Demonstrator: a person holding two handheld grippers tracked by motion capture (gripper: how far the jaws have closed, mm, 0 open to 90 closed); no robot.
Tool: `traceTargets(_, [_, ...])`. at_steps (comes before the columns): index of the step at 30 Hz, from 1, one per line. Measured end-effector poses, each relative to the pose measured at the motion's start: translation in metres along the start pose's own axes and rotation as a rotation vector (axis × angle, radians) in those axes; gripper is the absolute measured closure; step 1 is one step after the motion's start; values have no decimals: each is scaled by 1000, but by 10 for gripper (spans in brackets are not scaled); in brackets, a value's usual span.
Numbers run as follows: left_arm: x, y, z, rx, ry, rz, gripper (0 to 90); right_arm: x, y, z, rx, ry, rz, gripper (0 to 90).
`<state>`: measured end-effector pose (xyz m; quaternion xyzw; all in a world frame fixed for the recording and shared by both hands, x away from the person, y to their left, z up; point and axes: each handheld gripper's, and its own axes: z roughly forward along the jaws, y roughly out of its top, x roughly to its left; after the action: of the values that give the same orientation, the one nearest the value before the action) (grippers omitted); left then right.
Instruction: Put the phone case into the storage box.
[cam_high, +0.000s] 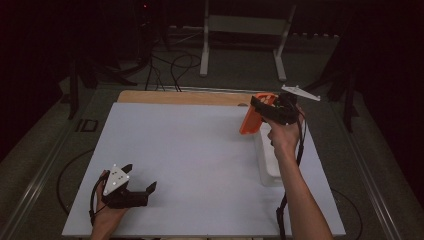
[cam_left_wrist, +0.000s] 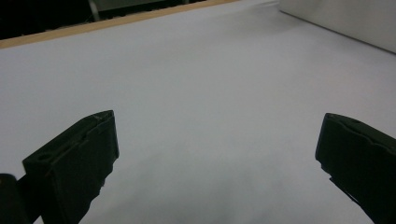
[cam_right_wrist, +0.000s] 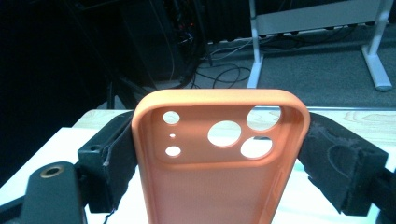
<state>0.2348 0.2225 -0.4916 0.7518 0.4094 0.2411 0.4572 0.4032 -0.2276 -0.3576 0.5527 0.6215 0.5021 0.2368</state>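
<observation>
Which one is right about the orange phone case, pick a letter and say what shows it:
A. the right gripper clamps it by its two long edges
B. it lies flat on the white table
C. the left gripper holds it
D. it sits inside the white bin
A: in the right gripper view the right gripper's padded jaws press on both long edges of the orange phone case, lifted above the table.

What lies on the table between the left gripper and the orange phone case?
Nothing: in the high view, the white table top is bare between the open left gripper and the orange phone case held by the right gripper.
</observation>
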Motion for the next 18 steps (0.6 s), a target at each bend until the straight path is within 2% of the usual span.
traceTargets(18, [-1, -1, 0, 5, 0, 5, 4, -11, 10, 3, 2, -72, -21, 167])
